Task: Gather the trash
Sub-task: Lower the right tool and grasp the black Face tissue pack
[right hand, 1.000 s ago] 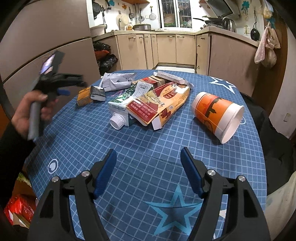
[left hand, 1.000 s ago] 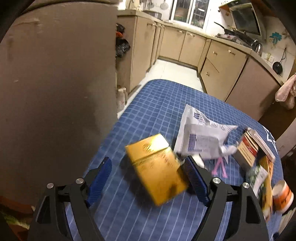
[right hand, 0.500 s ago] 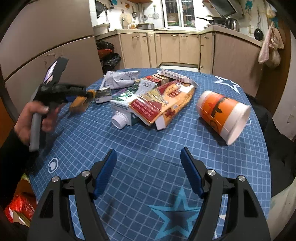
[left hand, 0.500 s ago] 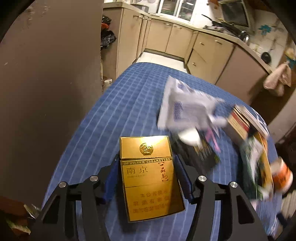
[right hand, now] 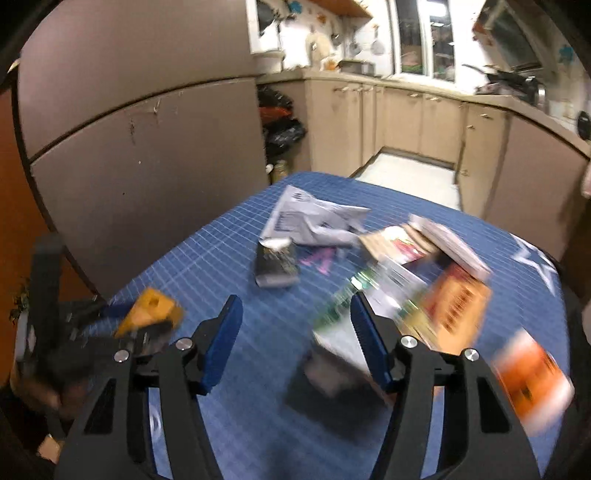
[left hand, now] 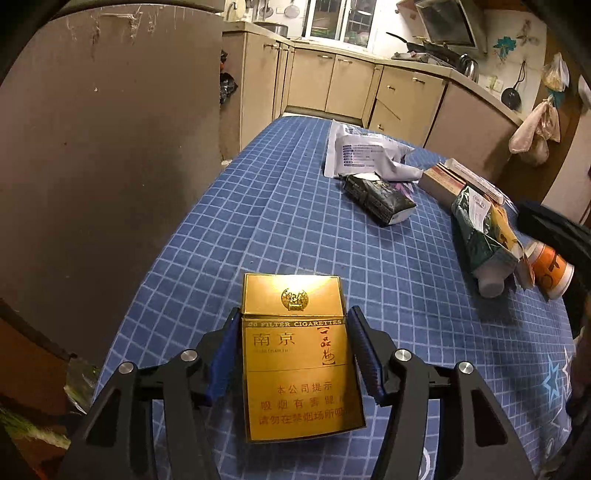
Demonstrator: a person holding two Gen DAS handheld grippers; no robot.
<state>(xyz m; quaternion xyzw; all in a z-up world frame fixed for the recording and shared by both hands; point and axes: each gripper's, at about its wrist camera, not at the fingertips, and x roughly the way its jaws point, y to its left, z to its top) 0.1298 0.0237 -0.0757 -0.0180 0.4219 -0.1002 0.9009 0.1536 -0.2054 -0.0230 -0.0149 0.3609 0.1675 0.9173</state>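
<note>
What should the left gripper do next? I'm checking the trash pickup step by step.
Probably carry the gold cigarette pack off the blue checked table toward wherever trash goes; no bin is visible. The left gripper already clamps the pack by both sides.

A round table (left hand: pixel 280 206) with a blue cloth with white squares stands in a kitchen. A big brown fridge (left hand: pixel 110 155) is just beside it on the left. Tan cupboards (left hand: pixel 347 85) run along the far wall and round the corner on the right. A window (left hand: pixel 340 22) sits above them. Pans (left hand: pixel 511 98) hang on the white wall. The floor (right hand: pixel 410 173) is pale.
</note>
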